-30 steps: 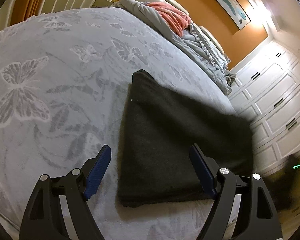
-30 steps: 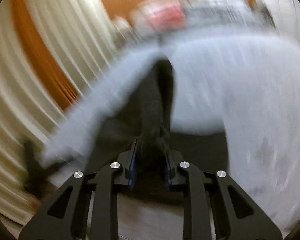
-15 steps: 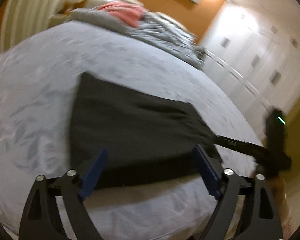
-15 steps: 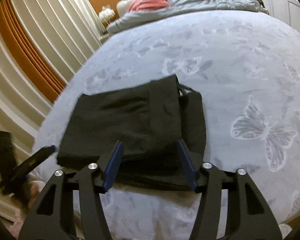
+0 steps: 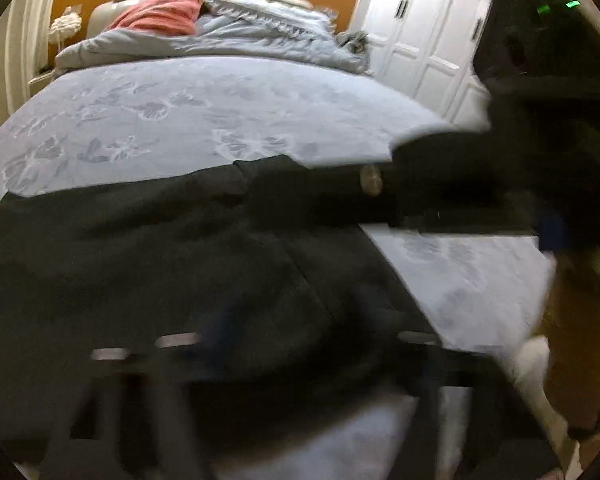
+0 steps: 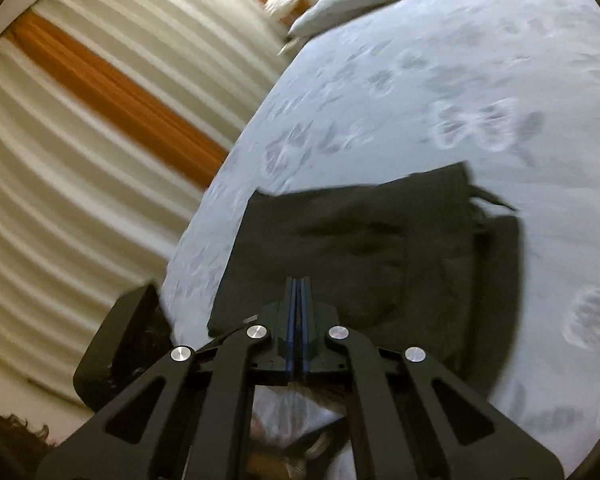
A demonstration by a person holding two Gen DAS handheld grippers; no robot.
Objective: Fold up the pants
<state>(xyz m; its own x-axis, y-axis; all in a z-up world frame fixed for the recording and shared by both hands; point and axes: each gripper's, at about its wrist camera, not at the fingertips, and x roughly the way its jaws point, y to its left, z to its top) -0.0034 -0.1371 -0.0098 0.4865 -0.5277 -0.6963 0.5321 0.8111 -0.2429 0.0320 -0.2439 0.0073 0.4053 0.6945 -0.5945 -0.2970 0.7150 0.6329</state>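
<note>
The dark grey pants (image 5: 180,264) lie folded into a flat rectangle near the front edge of the bed, also seen in the right wrist view (image 6: 364,248). My left gripper (image 5: 296,344) is badly blurred over the pants; its fingers seem spread wide apart. My right gripper (image 6: 298,292) has its blue pads pressed together with nothing between them, at the near edge of the pants. The right gripper also shows as a dark blurred shape at the right of the left wrist view (image 5: 500,192).
The grey butterfly-print bedspread (image 5: 180,112) covers the bed. A rumpled grey duvet and red pillow (image 5: 160,16) lie at the head. White cupboards (image 5: 420,48) stand to the right, cream and orange curtains (image 6: 100,120) to the left.
The right gripper has shut, empty, and dropped toward the pants' near edge. The left gripper has swung right and closer over the pants, blurring its view.
</note>
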